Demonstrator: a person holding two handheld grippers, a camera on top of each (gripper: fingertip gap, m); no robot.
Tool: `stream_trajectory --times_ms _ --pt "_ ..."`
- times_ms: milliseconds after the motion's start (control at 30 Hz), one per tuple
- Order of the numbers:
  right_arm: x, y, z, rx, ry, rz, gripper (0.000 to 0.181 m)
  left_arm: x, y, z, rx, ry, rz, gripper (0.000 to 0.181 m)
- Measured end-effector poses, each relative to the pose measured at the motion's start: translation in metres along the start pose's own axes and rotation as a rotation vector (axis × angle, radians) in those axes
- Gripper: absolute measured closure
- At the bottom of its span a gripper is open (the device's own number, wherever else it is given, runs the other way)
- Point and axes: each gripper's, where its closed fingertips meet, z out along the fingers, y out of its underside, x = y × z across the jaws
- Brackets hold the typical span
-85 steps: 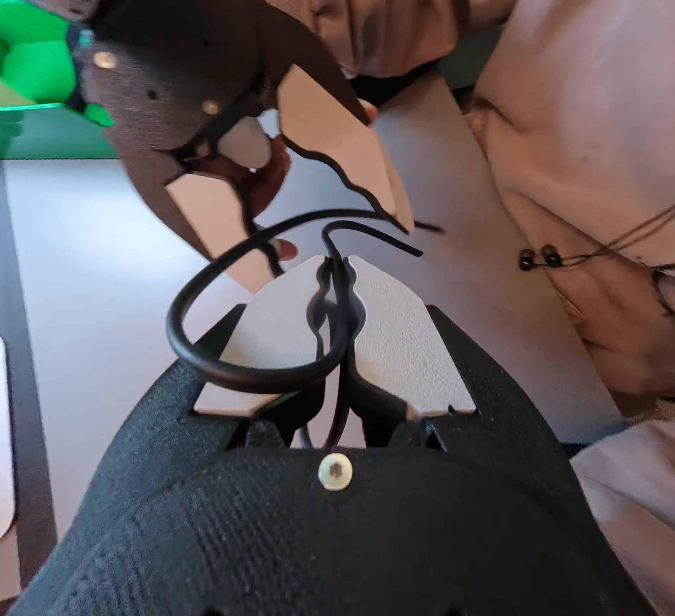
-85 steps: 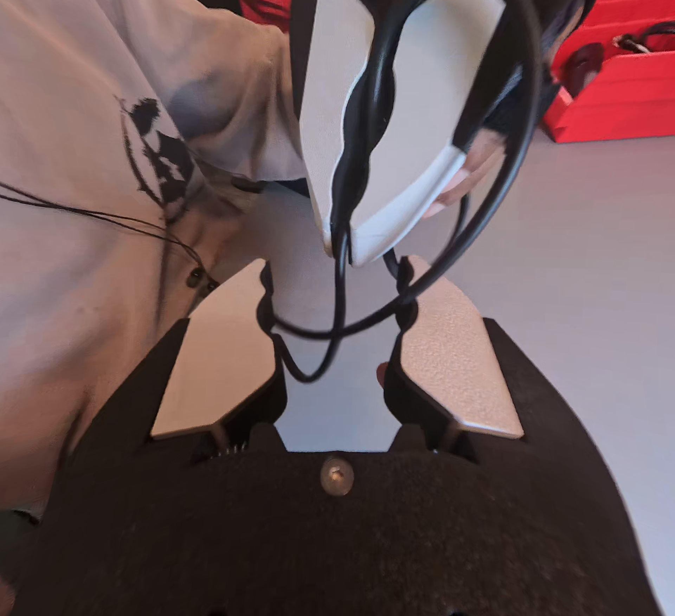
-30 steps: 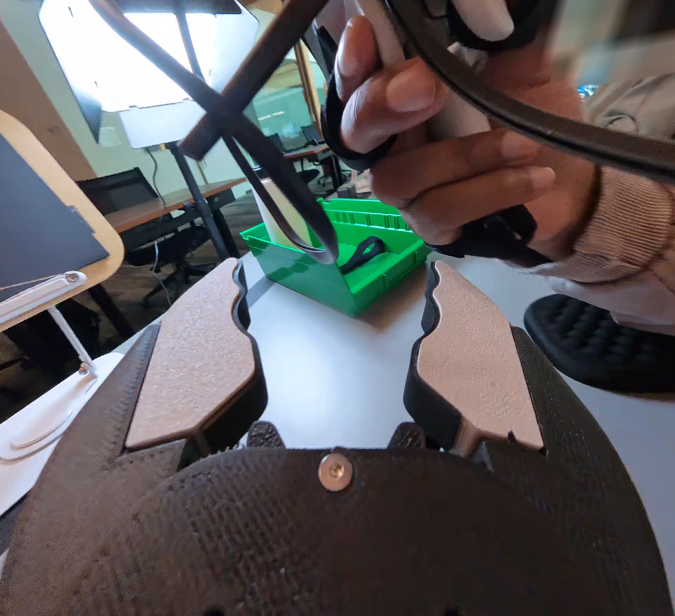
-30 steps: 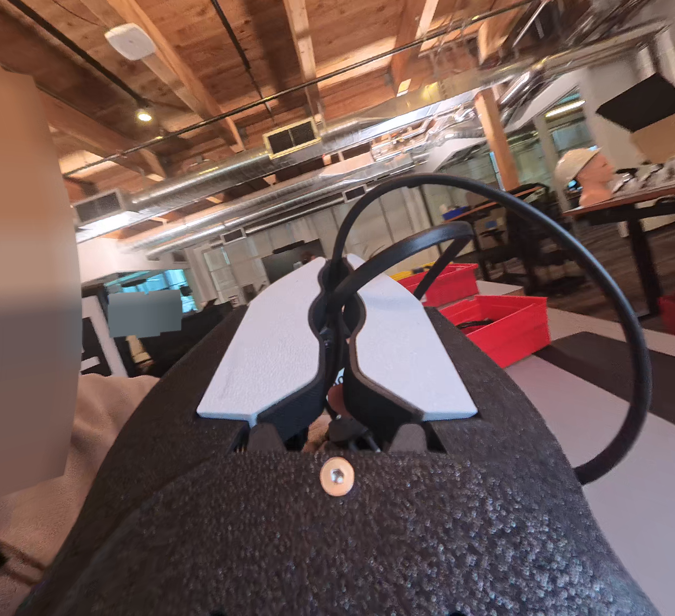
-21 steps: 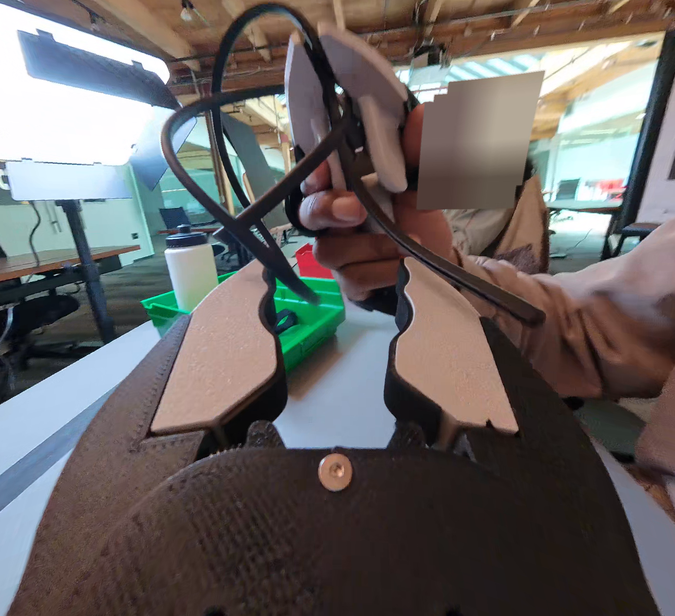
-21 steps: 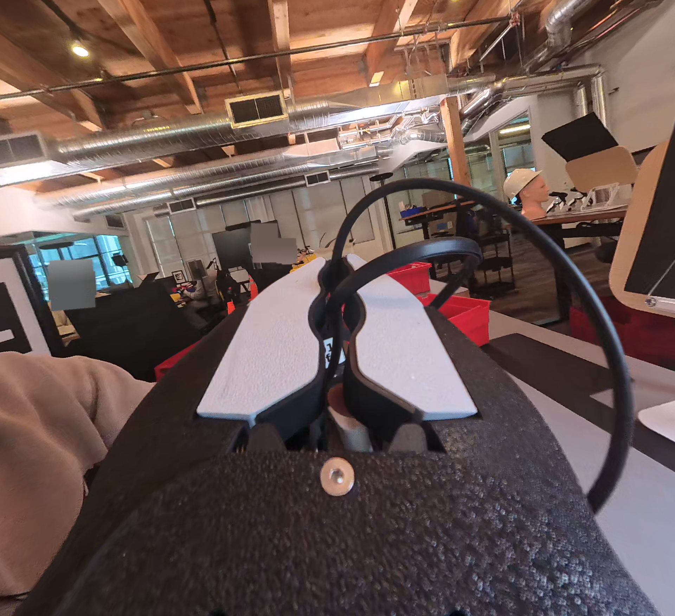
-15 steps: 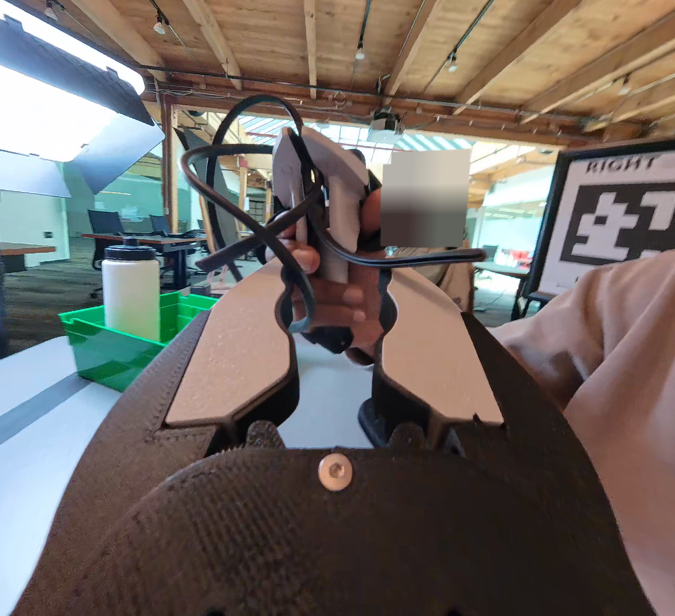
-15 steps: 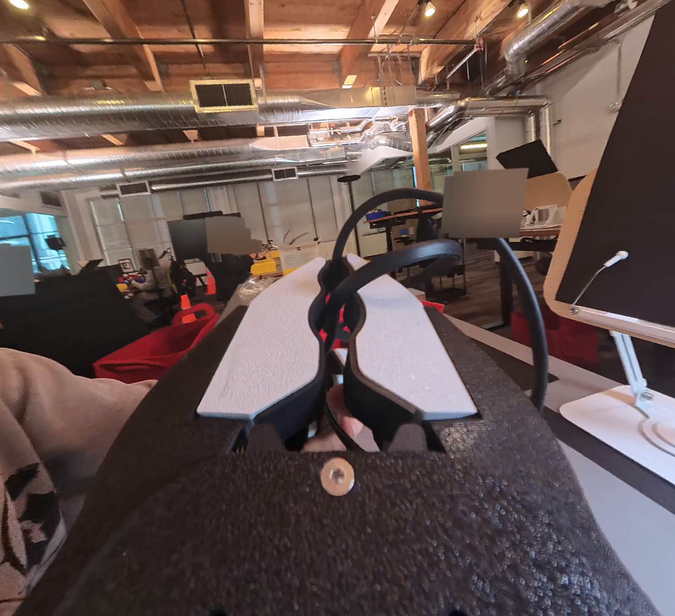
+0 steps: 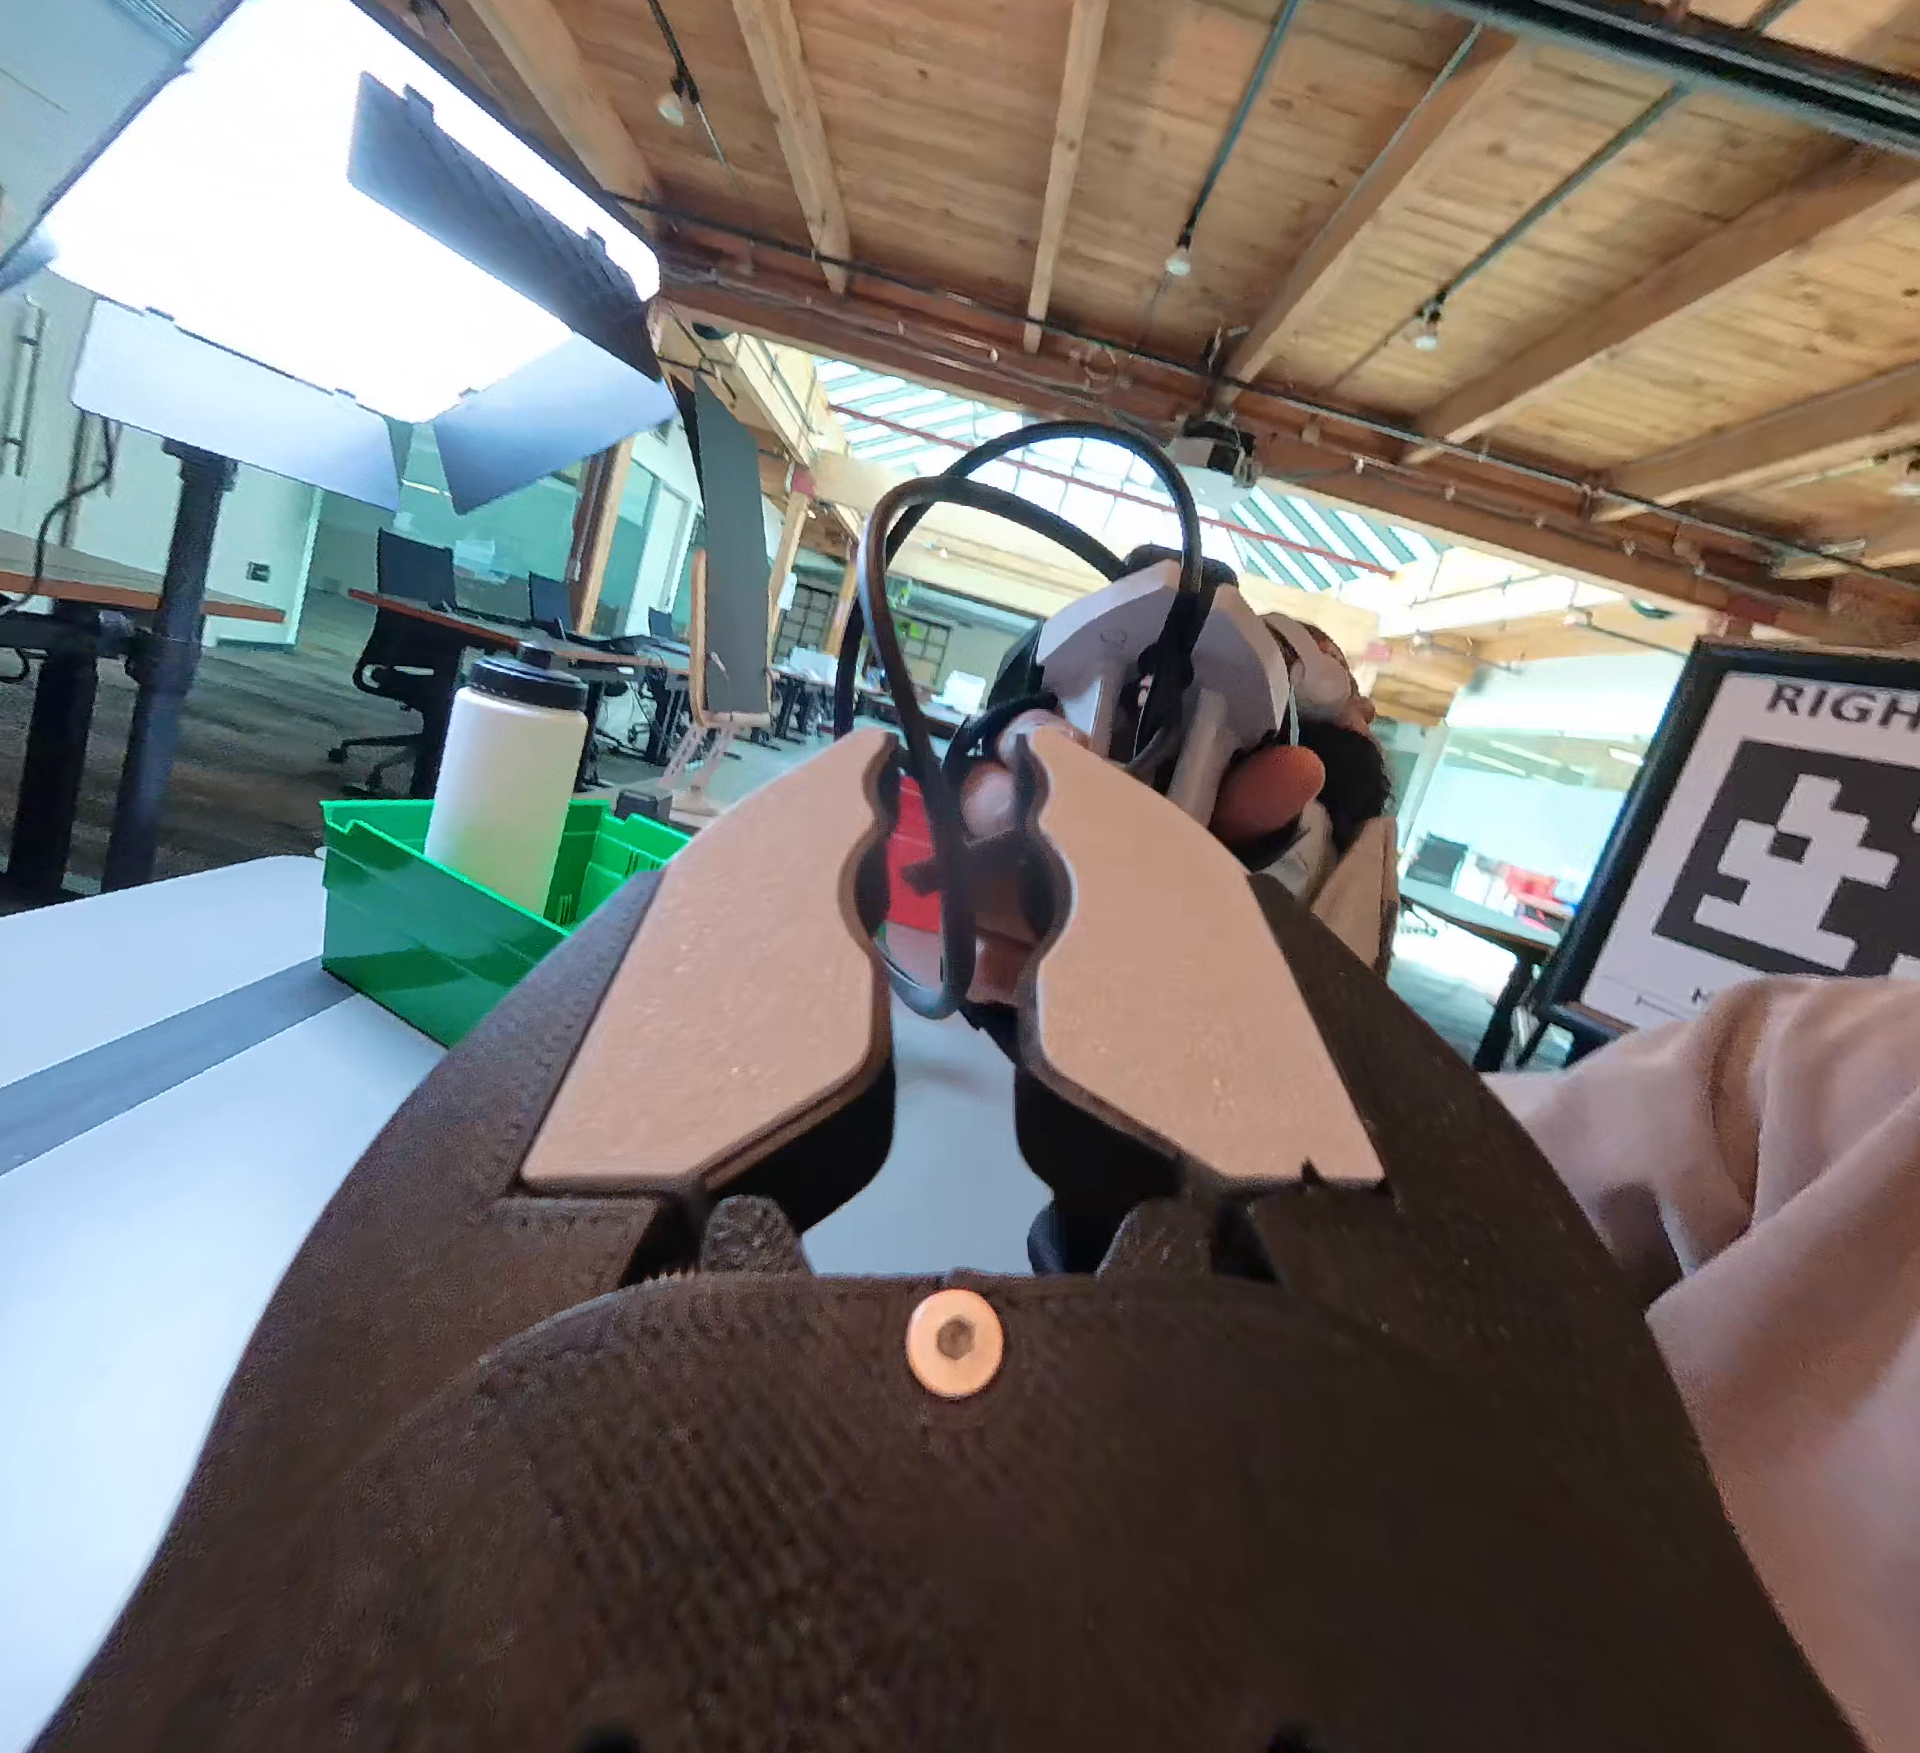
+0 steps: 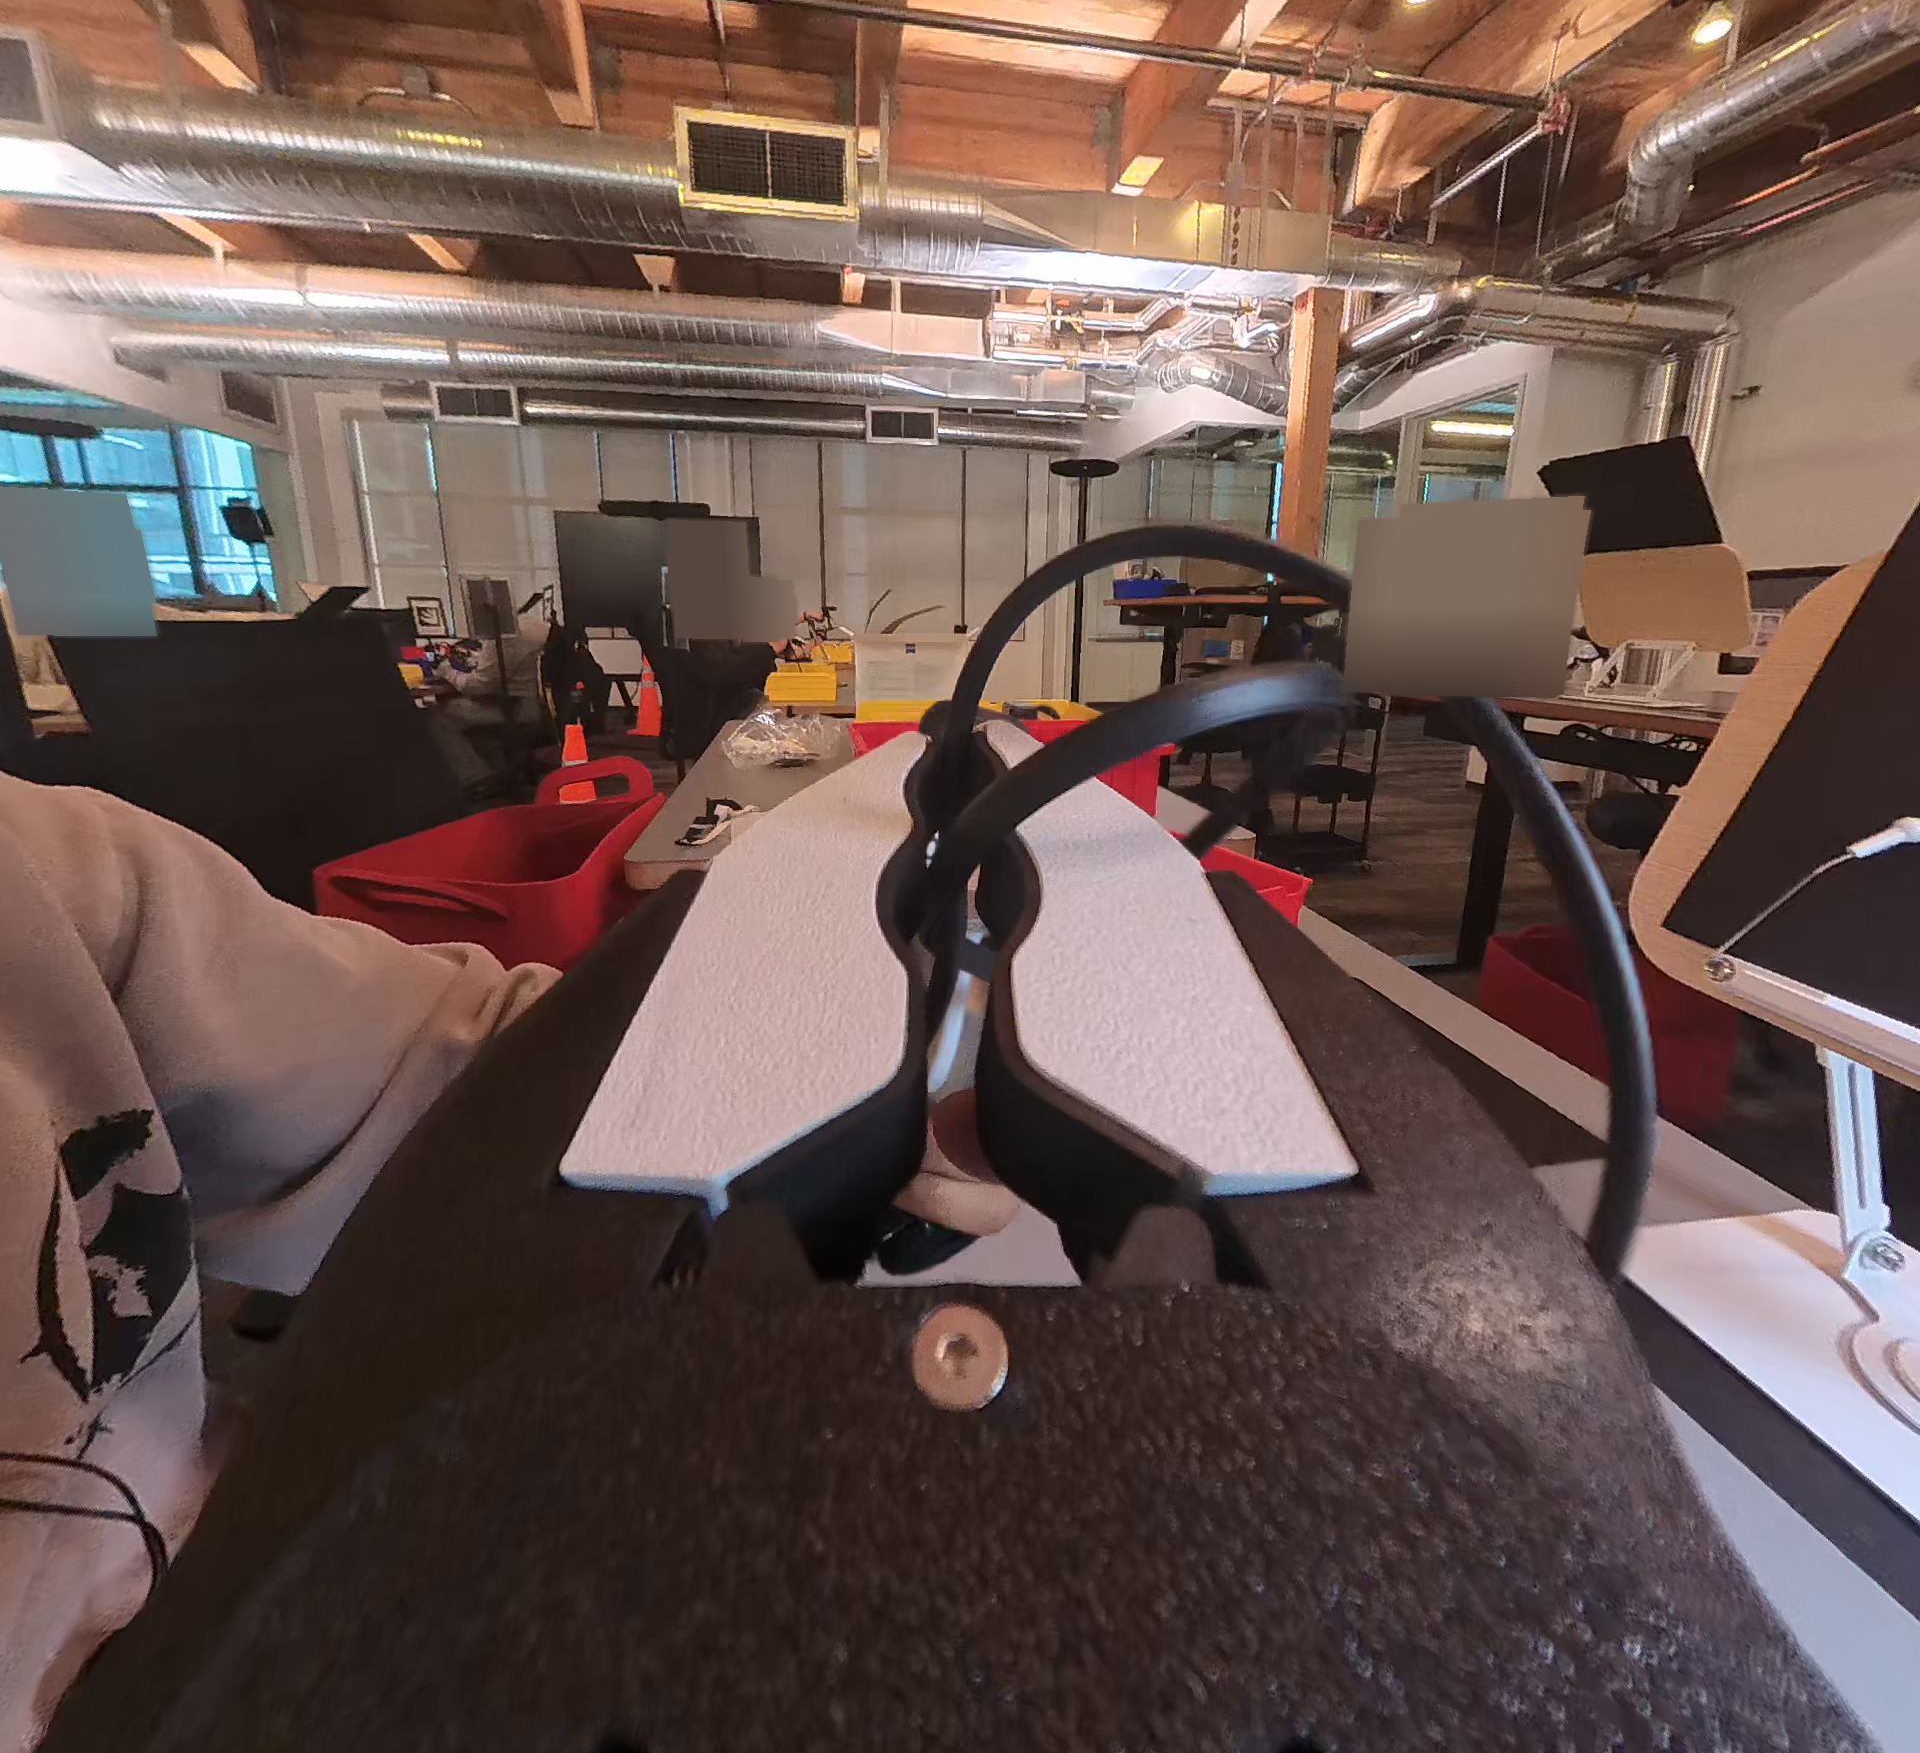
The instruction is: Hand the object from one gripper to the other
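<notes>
The object is a black looped cord (image 10: 1558, 872). My right gripper (image 10: 961, 737) is shut on it: the white fingers are pressed together and the cord rises from their tips and arcs to the right. In the left wrist view the right gripper (image 9: 1179, 602) is held up just beyond my left gripper, with the cord (image 9: 883, 560) looping above it. My left gripper (image 9: 961, 747) is open with narrowed jaws. One hanging strand of the cord passes down between its fingers (image 9: 748, 955) without being clamped. A hand shows behind them.
A green bin (image 9: 416, 882) and a white bottle (image 9: 504, 768) stand on the grey table (image 9: 156, 1028) at the left. A marker board (image 9: 1766, 851) stands at the right. Red bins (image 10: 488, 862), a board on a white stand (image 10: 1818, 872) and a beige sleeve (image 10: 208, 1028) show in the right wrist view. Left tips to right tips: about 6 centimeters.
The cord passed from my left gripper to my right, which shut on it and lifted it. My left gripper opened, then narrowed its jaws around the hanging strand.
</notes>
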Motion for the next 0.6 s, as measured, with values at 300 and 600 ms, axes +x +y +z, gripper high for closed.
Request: stream_trajectory --times_ms 300,600 --pt "-0.001 0.019 0.003 -0.120 -0.043 0.012 0.177 0.012 0.039 0.001 -0.359 0.106 0.158 0.100" --pt "-0.016 0.054 0.010 -0.297 -0.105 -0.053 0.177 0.001 0.075 -0.005 -0.593 0.044 0.308 0.120"
